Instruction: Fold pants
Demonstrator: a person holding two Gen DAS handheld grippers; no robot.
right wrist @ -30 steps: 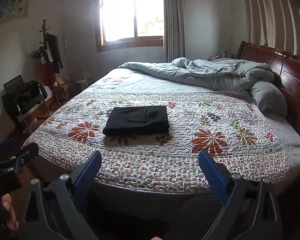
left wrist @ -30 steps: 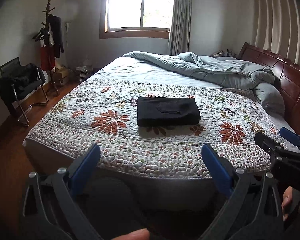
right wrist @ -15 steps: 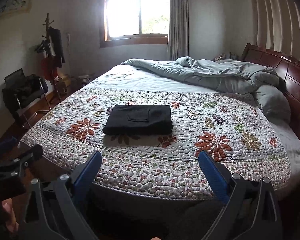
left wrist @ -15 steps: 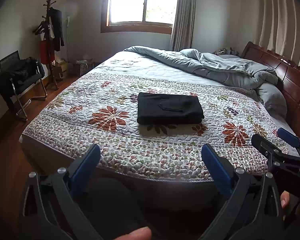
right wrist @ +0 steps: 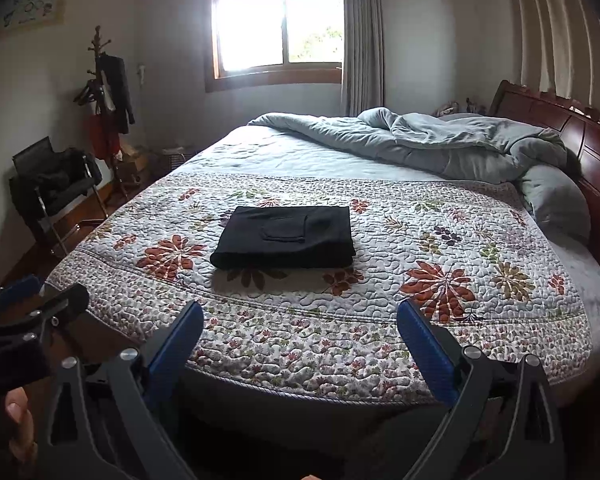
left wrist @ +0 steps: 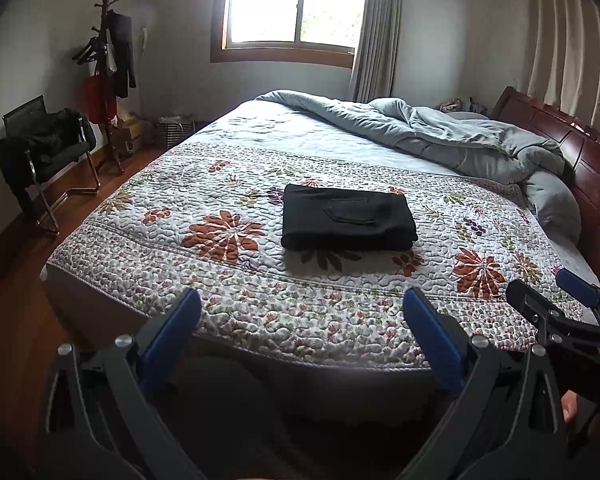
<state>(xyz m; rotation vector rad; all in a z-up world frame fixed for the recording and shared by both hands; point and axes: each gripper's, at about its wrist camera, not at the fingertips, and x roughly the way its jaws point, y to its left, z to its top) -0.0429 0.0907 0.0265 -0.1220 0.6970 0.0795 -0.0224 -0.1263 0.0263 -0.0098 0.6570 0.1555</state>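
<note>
Pants (left wrist: 347,217) lie folded in a compact stack mid-quilt (left wrist: 260,300), nearer the bed's foot edge. Left gripper (left wrist: 300,316) and right gripper (right wrist: 298,328) hover wide, empty, off the foot edge. Folding appears complete; next likely withdrawal.

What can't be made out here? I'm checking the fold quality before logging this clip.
- Inner layers of the black pants: both views show only the top and near edge.
- Poster in the right wrist view: too small and blurred to read.
- Items behind the grey duvet: hidden by it.
- Left tool and right tool: bases cut off by the bottom edge.
</note>
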